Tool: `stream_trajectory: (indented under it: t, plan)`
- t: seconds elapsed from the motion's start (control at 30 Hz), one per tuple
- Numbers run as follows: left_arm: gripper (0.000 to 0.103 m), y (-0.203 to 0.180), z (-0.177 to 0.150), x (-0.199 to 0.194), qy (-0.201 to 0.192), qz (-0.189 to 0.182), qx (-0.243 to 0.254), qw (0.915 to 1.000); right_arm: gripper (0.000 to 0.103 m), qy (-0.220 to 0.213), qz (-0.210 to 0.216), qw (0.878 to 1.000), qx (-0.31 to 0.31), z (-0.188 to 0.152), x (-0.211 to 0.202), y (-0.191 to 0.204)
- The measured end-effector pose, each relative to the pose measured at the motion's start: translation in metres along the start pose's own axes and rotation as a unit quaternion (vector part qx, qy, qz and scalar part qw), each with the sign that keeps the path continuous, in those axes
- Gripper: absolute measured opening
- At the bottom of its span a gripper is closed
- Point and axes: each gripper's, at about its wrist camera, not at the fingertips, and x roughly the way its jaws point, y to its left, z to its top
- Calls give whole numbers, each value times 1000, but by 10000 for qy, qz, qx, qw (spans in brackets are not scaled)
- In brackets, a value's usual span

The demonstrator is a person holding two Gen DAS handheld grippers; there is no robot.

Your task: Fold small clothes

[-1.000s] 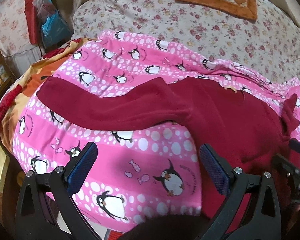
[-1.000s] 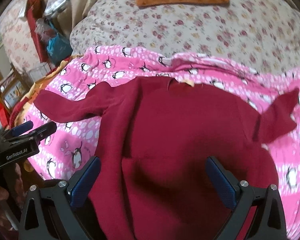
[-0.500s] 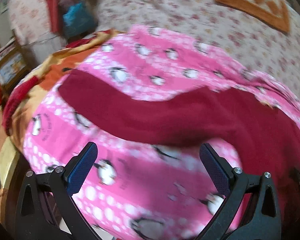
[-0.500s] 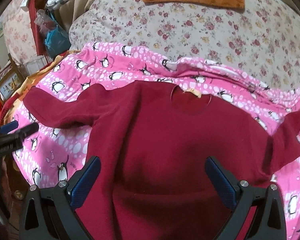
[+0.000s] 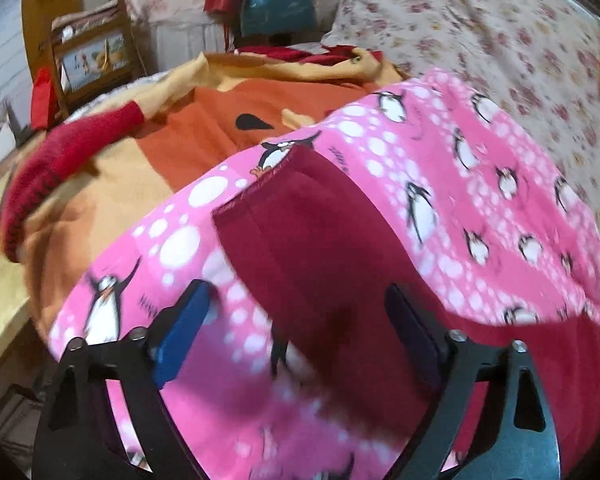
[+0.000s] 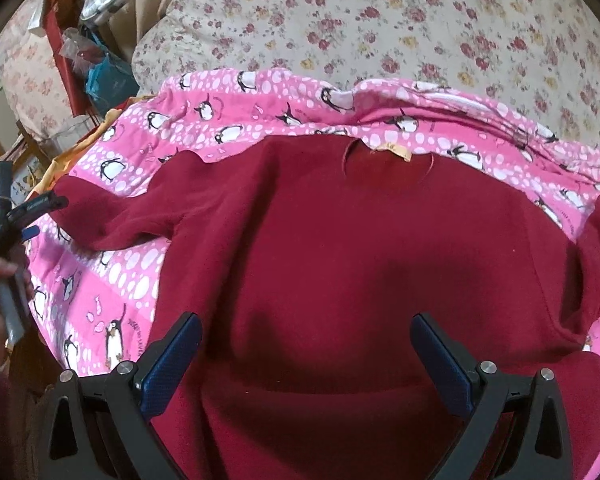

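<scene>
A dark red sweater (image 6: 340, 248) lies spread flat on a pink penguin blanket (image 6: 236, 120) on the bed, collar pointing away, its hem cut off by the right view's lower edge. The blurred left view shows only its sleeve (image 5: 320, 248), running cuff-first up-left. Left tongs (image 5: 296, 320) are closing, straddling the sleeve; right tongs (image 6: 306, 356) stand spread above the sweater's body.
</scene>
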Motion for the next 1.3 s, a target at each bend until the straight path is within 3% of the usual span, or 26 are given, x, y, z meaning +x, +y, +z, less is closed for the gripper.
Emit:
stream_trajectory:
  t: [0.07,0.1,0.13,0.17,0.2,0.27,0.43,0.53,0.73,0.83,0.93,1.03,1.17,1.3]
  plan:
    - [71,-2,3,2,-138,91,24,9999,103,60,2,10000,62,0,4,-4]
    - [46,-5,4,1,-213,65,72,9997,103,79,5,9999,82,0,6,-6]
    - [38,-7,4,-1,-226,53,94,9997,103,92,8,9999,103,0,7,-8]
    - [21,-7,6,-5,-211,-88,50,9997,103,95,6,9999,123,0,8,-9]
    - [9,-8,7,-8,-172,-375,-6,9991,103,91,3,9999,142,0,8,-10]
    - [9,-12,9,-20,-145,-743,-43,9971,103,80,12,9998,175,1,7,-12]
    - [9,-62,1,-74,-361,-1448,538,9873,103,-38,5,9995,303,5,-1,-19]
    - [9,-109,-13,-108,-449,-1919,965,9756,103,-244,-47,9986,473,11,-13,-30]
    - [9,-227,-50,-150,-181,-2854,1745,9422,103,-636,-146,9942,860,22,-36,-62]
    - [9,-278,-77,-160,-58,-3078,2101,9280,103,-736,-217,9911,1090,24,-38,-82]
    - [9,-317,-104,-153,313,-3246,2399,9144,103,-766,-406,9888,1211,26,-38,-98]
    - [9,-341,-132,-139,653,-3243,2623,9065,103,-770,-669,9863,1293,29,-36,-116]
    - [12,-352,-155,-106,1463,-3180,2870,8917,103,-651,-435,9819,1724,27,-29,-142]
    - [13,-331,-148,-105,1717,-3206,2781,8891,103,-619,-527,9843,1569,25,-26,-136]
